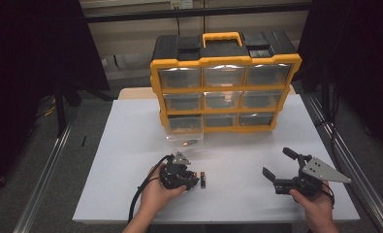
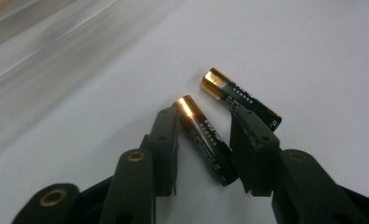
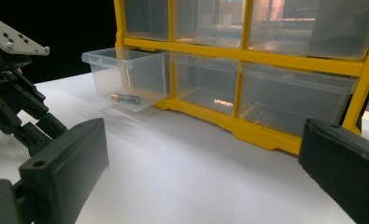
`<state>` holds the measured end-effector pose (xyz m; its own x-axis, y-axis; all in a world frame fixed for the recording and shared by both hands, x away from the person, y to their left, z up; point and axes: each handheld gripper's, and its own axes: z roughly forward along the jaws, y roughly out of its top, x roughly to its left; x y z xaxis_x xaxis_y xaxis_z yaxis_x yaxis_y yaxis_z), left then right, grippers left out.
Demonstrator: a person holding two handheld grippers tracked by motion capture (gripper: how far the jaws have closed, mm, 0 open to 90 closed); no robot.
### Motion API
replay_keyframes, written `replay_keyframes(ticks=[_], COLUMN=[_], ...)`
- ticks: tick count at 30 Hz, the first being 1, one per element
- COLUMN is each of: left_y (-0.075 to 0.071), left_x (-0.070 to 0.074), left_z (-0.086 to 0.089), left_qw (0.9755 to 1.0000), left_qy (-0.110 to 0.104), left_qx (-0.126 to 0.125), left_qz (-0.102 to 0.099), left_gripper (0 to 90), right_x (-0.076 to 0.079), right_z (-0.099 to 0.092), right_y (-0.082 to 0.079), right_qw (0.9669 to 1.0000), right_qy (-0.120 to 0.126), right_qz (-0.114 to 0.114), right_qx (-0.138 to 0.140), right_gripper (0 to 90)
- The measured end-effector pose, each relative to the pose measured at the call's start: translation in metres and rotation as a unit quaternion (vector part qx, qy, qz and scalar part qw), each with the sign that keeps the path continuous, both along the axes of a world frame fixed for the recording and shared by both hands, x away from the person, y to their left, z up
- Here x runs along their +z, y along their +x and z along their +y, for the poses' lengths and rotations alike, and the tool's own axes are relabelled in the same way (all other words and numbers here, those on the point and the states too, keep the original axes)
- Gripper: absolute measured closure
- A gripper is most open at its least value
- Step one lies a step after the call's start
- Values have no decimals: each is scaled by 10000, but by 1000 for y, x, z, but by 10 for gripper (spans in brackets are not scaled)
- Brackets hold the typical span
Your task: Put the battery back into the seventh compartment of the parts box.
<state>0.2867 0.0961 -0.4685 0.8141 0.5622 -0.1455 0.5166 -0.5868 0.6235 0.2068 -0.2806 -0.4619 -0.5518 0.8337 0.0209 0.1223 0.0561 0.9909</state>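
Three batteries count here: one (image 3: 125, 98) already lies in the drawer (image 3: 126, 77) pulled out of the yellow organizer (image 1: 224, 92), two remain on the white surface (image 1: 131, 145). By my reading, about a third is done. The left hand-held gripper (image 2: 205, 126) straddles the nearer battery (image 2: 205, 140), jaws partly open either side, not visibly clamped; the other battery (image 2: 240, 98) lies just beside. The right hand-held gripper (image 1: 279, 165) hovers wide open, empty, well apart.

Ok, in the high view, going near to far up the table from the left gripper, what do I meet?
Left gripper beside the batteries → pulled-out clear drawer with a battery inside → yellow organizer.
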Motion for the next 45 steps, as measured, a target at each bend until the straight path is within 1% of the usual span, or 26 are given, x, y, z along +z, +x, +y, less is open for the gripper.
replay_keyframes(ticks=[1,2,3,5,8,11,13,14,15,16,18,20,21,24,26,28,29,31,35,36,37,39,41,42,43,45], left_y=[0,1,0,1,1,3,4,5,6,6,8,8,9,11,12,13,13,14,17,18,19,21,23,24,26,29], left_x=[0,1,1,1,0,2,2,3,3,3,5,6,8,12,15,17,18,20,26,28,29,34,40,42,45,50], left_z=[1,1,1,2,1,2,3,4,5,5,8,8,10,12,14,15,16,16,18,17,18,18,18,18,18,18], left_qw=[10000,10000,9999,9998,9998,9997,9994,9992,9992,9990,9988,9980,9983,9976,9976,9972,9974,9969,9969,9963,9964,9969,9970,9968,9971,9967], left_qy=[77,84,103,164,55,85,34,40,25,-42,-92,-246,-182,-330,-317,-363,-348,-412,-418,-487,-491,-424,-412,-444,-418,-474], left_qx=[55,14,87,89,192,190,247,226,208,271,247,342,286,351,358,406,348,395,321,355,331,300,249,288,230,249], left_qz=[-23,-9,12,1,50,115,224,313,335,352,424,476,469,506,493,508,527,547,583,615,604,593,601,606,595,607], left_gripper=[675,707,727,768,772,773,774,774,774,774,774,774,774,774,774,774,774,774,774,774,774,774,774,774,774,774], right_x=[0,0,0,0,0,0,0,0,0,0,0,0,0,0,0,0,0,0,0,0,0,0,0,0,0,0], right_z=[0,0,0,0,0,0,0,0,0,0,0,0,0,0,0,0,0,0,0,0,0,0,0,0,0,0], right_y=[0,0,0,0,0,0,0,0,0,0,0,0,0,0,0,0,0,0,0,0,0,0,0,0,0,0], right_qw=[10000,10000,10000,10000,10000,10000,10000,10000,10000,10000,10000,10000,10000,10000,10000,10000,10000,10000,10000,10000,10000,10000,10000,10000,10000,10000], right_qy=[0,-7,-8,-14,-11,-15,-15,-15,-15,-2,-3,-1,1,-5,0,-4,-7,4,-5,-6,-6,-5,-3,-4,-1,7], right_qz=[1,-5,5,23,16,10,18,18,6,4,14,14,11,15,18,14,14,28,15,18,20,19,17,16,16,27], right_qx=[1,-3,-9,-17,-14,-20,-23,-24,-18,-10,-17,-17,-13,-12,-11,-13,-15,-18,-20,-25,-26,-24,-23,-25,-24,-24], right_gripper=[13,13,13,13,13,13,13,13,14,14,14,14,14,13,13,13,14,14,13,13,13,13,14,14,13,14])
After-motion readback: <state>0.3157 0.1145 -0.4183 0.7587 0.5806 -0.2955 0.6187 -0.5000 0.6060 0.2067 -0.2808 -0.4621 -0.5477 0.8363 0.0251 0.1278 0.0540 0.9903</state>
